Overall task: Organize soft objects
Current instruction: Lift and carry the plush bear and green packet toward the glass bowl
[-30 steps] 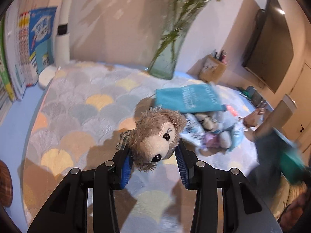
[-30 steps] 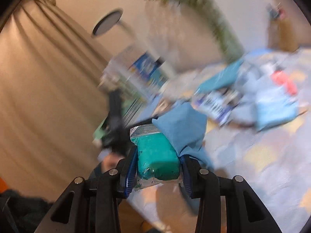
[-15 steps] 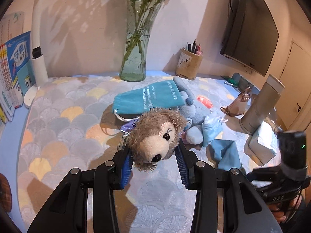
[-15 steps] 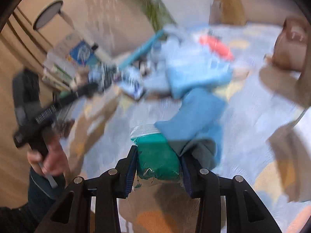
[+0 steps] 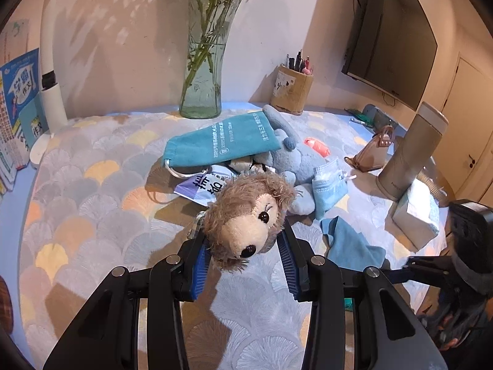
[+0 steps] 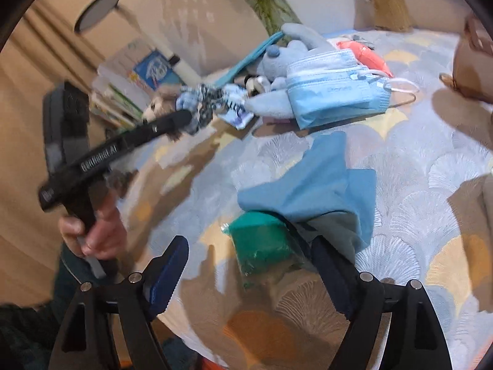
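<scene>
My left gripper [image 5: 245,265] is shut on a brown plush toy [image 5: 249,219] and holds it above the patterned tablecloth [image 5: 92,203]. My right gripper [image 6: 246,265] is open. A green item in a clear bag [image 6: 262,243] lies on the cloth between its fingers, touching the right one, with a blue cloth [image 6: 311,182] draped beside it. A pile behind holds a teal pouch [image 5: 222,148], a grey-blue plush [image 5: 292,160] and a blue face mask [image 6: 336,92]. The left gripper and plush show in the right wrist view [image 6: 160,114].
A glass vase with stems [image 5: 203,61], a pen holder [image 5: 291,91], a tall tan flask [image 5: 409,157], a tissue pack [image 5: 414,212] and a brown pouch [image 5: 372,151] stand on the table. Books [image 5: 18,117] and a white lamp base [image 5: 46,141] stand at the left.
My right gripper has opened and let go of the green bagged item, which now rests on the cloth. The left gripper still holds the plush, moved slightly nearer the pile.
</scene>
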Motion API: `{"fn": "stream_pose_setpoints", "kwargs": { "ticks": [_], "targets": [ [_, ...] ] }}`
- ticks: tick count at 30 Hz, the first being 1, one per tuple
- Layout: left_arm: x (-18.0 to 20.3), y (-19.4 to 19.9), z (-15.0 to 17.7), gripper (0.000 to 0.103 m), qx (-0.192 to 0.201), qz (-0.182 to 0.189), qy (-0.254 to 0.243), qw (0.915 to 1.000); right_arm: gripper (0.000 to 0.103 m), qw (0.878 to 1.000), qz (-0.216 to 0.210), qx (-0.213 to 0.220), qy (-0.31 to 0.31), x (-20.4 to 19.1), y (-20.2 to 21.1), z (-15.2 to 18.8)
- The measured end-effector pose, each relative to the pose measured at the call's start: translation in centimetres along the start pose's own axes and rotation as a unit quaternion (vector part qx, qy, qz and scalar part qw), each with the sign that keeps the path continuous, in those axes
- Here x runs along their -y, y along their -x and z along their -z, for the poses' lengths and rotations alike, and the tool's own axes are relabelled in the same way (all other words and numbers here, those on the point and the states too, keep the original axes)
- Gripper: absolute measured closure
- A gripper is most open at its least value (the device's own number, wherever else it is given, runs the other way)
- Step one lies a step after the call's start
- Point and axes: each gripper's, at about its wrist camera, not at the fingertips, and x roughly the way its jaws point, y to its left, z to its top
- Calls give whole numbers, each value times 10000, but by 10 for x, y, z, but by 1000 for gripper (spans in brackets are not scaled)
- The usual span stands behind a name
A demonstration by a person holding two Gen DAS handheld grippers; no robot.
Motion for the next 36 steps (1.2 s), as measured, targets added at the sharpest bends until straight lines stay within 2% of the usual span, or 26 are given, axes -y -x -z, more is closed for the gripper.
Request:
{"fn": "stream_pose_setpoints", "kwargs": {
  "ticks": [2,3,5,7,11,13,16,19,22,23,24,26,30,33,36],
  "targets": [
    [-1,1,1,65,3,-3,-15,10000,22,9979,187,-197,582,-17,0,7],
    [-2,1,2,65,3,4,-10,10000,22,9946,68,-357,971,-28,1,13],
    [-4,1,2,65,3,10,17,10000,22,9880,-42,-329,1509,-41,13,28],
    [-5,0,3,65,-8,21,75,10000,22,9861,-117,-215,1646,-48,20,32],
    [-3,-2,4,65,-19,61,83,9999,22,9938,360,-179,1034,-32,9,17],
    [-2,-2,5,65,-20,70,53,10000,22,9964,346,-268,731,-25,-5,10],
    [-1,-2,7,65,-2,27,7,10000,22,9969,486,-115,603,-29,-14,1],
    [0,-1,7,65,10,-9,-53,10000,27,9967,653,-106,462,-36,-27,-8],
    [3,6,7,65,57,-8,-107,9999,50,9904,1108,-15,821,-50,-35,-9],
    [4,9,7,65,74,6,-117,9999,64,9882,1202,9,950,-54,-36,-7],
    [5,12,6,65,90,42,-113,9999,65,9864,1240,27,1083,-58,-36,-5],
    [7,21,4,65,134,194,-72,9997,66,9858,1123,138,1238,-67,-30,-1],
    [20,46,-6,65,374,664,-25,9971,66,9841,829,647,1432,-82,3,-2],
    [39,63,-17,65,574,879,-143,9944,66,9832,804,1043,1263,-79,37,-10],
    [63,77,-27,65,744,1194,-272,9897,66,9838,952,1241,873,-61,64,-16]
  ]
}}
